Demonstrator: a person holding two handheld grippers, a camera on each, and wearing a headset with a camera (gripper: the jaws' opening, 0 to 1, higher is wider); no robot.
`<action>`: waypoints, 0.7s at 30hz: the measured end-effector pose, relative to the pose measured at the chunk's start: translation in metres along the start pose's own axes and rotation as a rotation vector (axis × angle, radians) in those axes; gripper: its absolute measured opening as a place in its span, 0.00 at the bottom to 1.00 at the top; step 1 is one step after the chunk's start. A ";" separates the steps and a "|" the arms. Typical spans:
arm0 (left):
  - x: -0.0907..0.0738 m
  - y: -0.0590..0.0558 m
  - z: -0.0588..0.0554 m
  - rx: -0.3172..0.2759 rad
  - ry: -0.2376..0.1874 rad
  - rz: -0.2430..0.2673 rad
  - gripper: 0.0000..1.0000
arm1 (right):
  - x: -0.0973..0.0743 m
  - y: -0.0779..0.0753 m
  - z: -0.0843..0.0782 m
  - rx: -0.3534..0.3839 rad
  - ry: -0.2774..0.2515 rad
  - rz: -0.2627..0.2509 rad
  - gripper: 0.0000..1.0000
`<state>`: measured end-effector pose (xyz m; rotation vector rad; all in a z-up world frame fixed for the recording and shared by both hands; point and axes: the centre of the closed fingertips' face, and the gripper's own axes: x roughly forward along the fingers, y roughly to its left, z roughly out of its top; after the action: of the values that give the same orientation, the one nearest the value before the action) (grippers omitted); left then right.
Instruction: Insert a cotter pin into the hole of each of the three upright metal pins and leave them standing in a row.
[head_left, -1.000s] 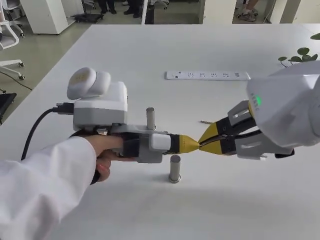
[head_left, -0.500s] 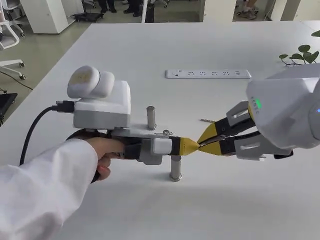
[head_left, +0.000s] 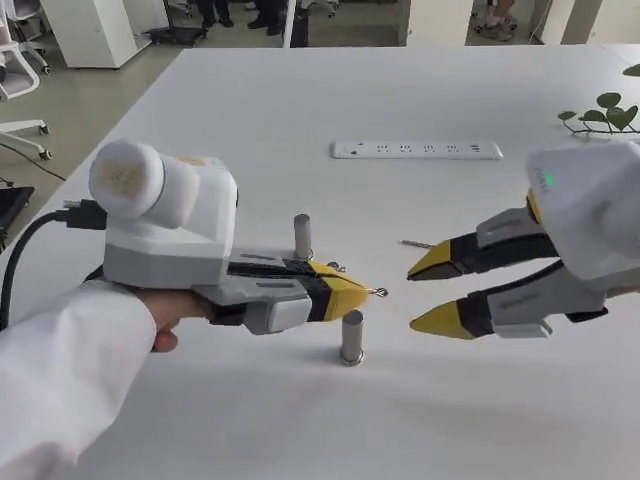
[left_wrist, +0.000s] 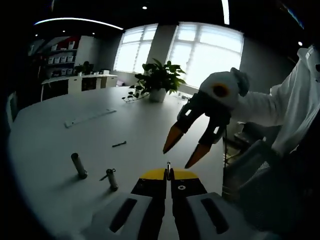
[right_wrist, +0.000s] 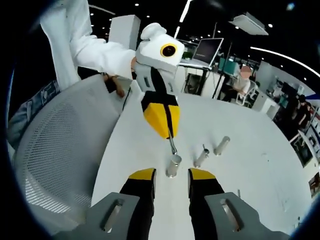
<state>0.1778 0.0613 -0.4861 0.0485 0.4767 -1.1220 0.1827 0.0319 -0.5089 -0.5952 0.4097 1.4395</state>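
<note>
My left gripper (head_left: 362, 291) (left_wrist: 168, 172) is shut on a thin cotter pin (head_left: 377, 292) (left_wrist: 168, 166) whose loop sticks out past its yellow tips. My right gripper (head_left: 424, 296) (right_wrist: 171, 176) stands open a little to the right, nothing between its fingers. Just below the held pin stands the nearest upright metal pin (head_left: 351, 337) (right_wrist: 174, 165). A second metal pin (head_left: 302, 237) (left_wrist: 79, 165) (right_wrist: 222, 145) stands behind. The third metal pin (left_wrist: 112, 179) (right_wrist: 202, 156) carries a cotter pin through its top and is mostly hidden behind my left gripper in the head view.
A loose cotter pin (head_left: 415, 243) (left_wrist: 119, 144) lies on the white table (head_left: 300, 110). A white power strip (head_left: 415, 150) lies further back. Plant leaves (head_left: 600, 110) reach in at the far right edge. A mesh chair (right_wrist: 60, 150) stands beside the table.
The two grippers met tip to tip on the cotter pin. My right gripper has opened, let go and drawn back right; my left gripper keeps the pin.
</note>
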 end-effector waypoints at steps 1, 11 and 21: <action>0.000 -0.001 0.000 0.025 -0.002 -0.001 0.00 | 0.000 0.003 0.001 0.014 -0.008 0.008 0.21; 0.001 -0.021 -0.001 0.264 0.001 -0.082 0.00 | 0.006 0.015 0.016 0.034 -0.057 0.064 0.23; 0.004 -0.025 -0.003 0.301 0.011 -0.111 0.00 | 0.013 0.029 0.017 0.025 -0.054 0.116 0.09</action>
<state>0.1562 0.0479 -0.4859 0.2940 0.3199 -1.2960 0.1541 0.0531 -0.5069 -0.5184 0.4246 1.5558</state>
